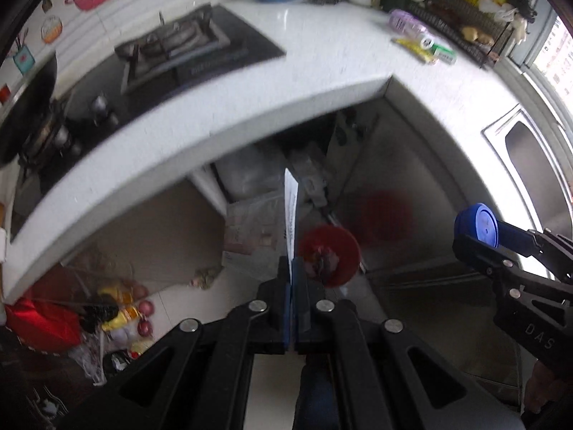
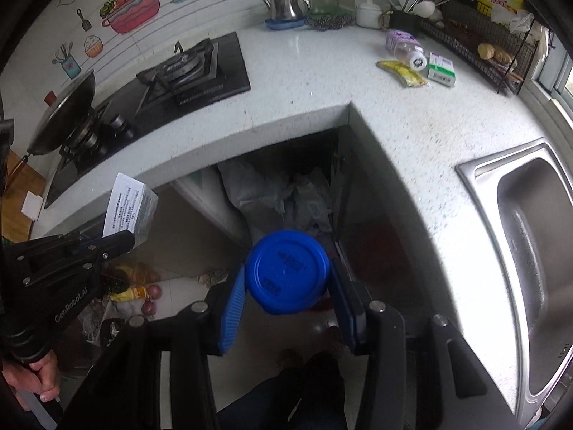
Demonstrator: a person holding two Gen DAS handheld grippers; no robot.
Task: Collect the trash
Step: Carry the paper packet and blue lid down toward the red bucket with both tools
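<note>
left gripper [image 1: 290, 279] pinched flat on a white printed sheet [image 1: 290, 211], seen edge-on from its own camera, standing up past the fingertips; from the right camera, same sheet [image 2: 125, 204] folded, printed side showing, held out below the counter edge. right gripper [image 2: 286, 286] part spread, pads clamped on a blue lid [image 2: 288, 272] from both sides; in the left view the same lid [image 1: 478, 225] sits at the tip of that gripper, just off the counter's inner edge. both grippers pointing steeply down, off the counter [image 2: 322, 82], over the floor in the corner it wraps round.

below the counter corner: a red bin [image 1: 329, 254] on the floor, dark scraps inside, directly beyond the sheet. under the counter, grey bags and clutter, too dim to tell apart.

on the counter, far side: hob [image 2: 172, 79] at the left with a wok [image 2: 64, 114]; kettle [image 2: 286, 5] at the back; a bottle lying down [image 2: 406, 46], a yellow packet [image 2: 403, 71] and a small green-and-white box [image 2: 442, 68] close together toward the right. sink [image 2: 530, 251] set in the counter's right arm.

a hand [image 2: 39, 380] on the left gripper's handle.
</note>
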